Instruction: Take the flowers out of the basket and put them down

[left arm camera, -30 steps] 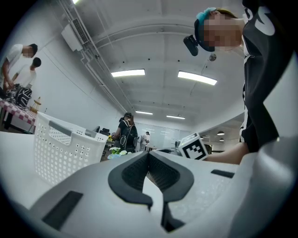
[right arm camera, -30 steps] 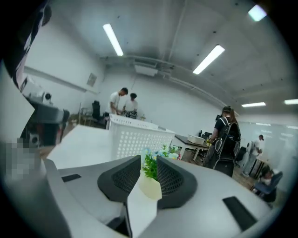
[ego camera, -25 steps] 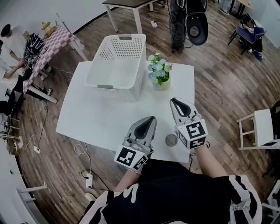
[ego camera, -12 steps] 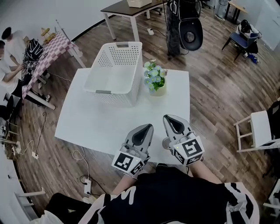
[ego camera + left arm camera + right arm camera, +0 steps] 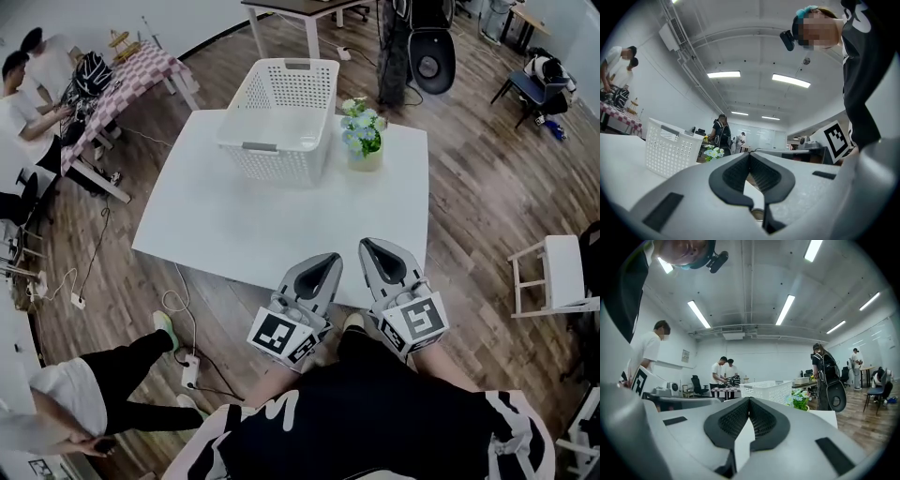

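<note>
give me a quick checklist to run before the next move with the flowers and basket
1. Flowers out of the basket: ok, they stand upright on the table, just right of the basket.
2. Basket empty: ok, the head view shows nothing inside.
3. Left gripper free: ok, jaws together, nothing between them.
4. Right gripper free: ok, jaws together, nothing between them.
5. Grippers clear of the flowers: ok, both sit at the table's near edge, well apart from the flowers and the basket.
</note>
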